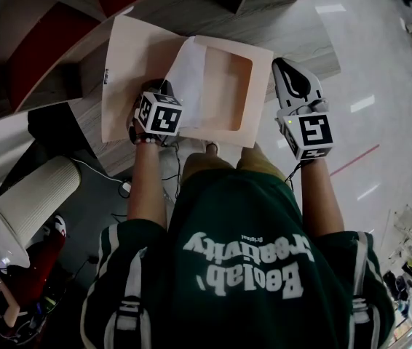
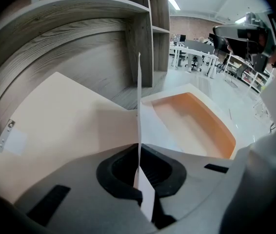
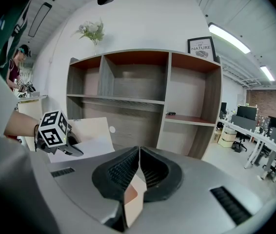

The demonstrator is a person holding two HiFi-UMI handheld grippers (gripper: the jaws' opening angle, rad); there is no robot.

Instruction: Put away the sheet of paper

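Head view: the sheet of paper (image 1: 189, 71) stands over the open peach folder (image 1: 129, 71) at the shelf's (image 1: 300, 41) front edge. Left gripper view: the left gripper (image 2: 139, 173) clamps the sheet, seen edge-on. Right gripper view only: the right gripper (image 3: 137, 172) pinches the folder's peach edge.

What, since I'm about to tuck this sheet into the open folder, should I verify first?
1. Is the left gripper shut on the white sheet: ok.
2. Is the right gripper shut on the edge of the folder: ok.
3. Does the folder lie open on the wooden shelf: ok.
4. Is the white sheet over the folder's inside: ok.
5. Does the white sheet lie flat in the folder: not ok, it is held raised off it.
6. Is the white sheet free of creases: cannot tell.
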